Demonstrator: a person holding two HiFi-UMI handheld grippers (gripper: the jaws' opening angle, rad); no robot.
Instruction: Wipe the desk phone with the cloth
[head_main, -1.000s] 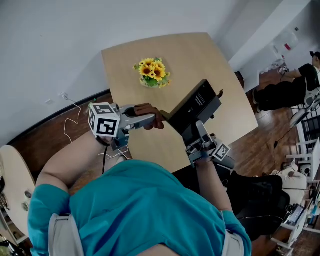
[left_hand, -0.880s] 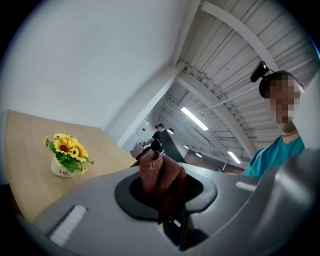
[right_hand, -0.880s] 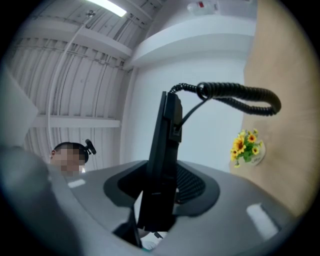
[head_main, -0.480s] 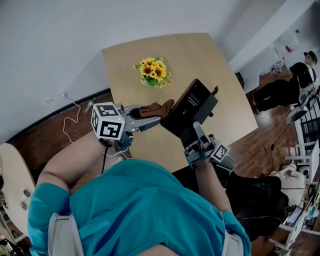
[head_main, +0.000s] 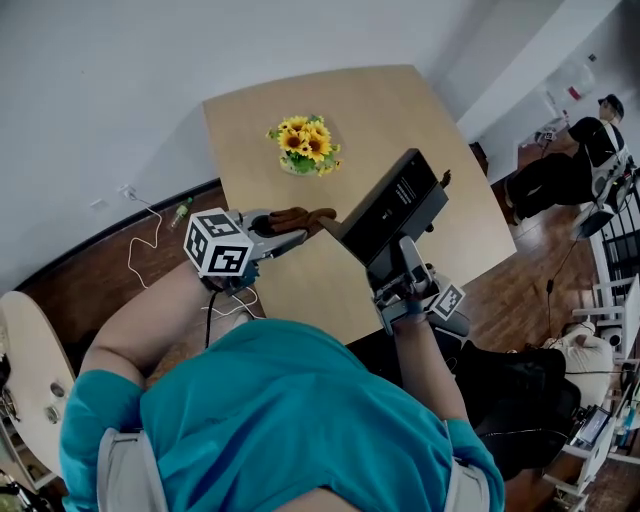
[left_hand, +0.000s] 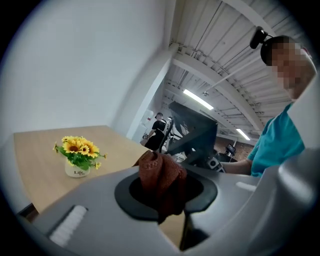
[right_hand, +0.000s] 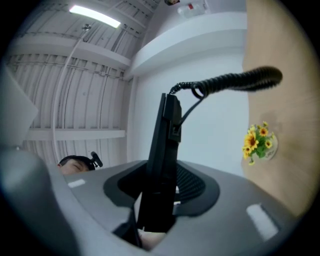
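The left tongs (left_hand: 162, 194) are closed on a bunched rust-brown knitted cloth (left_hand: 160, 171), which bulges out past the tips. The right tongs (right_hand: 157, 202) are clamped about half-wide on the lower edge of a flat black desk phone (right_hand: 167, 132). They hold it edge-on and tilted up, clear of the tabletop. A black coiled cord (right_hand: 235, 80) runs off the phone's top toward 2 o'clock in the right gripper view.

In the head view the cloth (head_main: 303, 217) sits at 9 o'clock of the phone (head_main: 395, 205), just beside its near left corner; contact cannot be judged. The phone's face carries a few pale marks too small to read.

At 12 o'clock of the cloth, well apart, a bunch of yellow sunflowers in a small white pot (left_hand: 76, 159) stands on the light wooden tabletop (head_main: 400, 110); the pot reads "Life". At 3 o'clock of the head view, a person in dark clothes (head_main: 575, 165) sits on the wooden floor.
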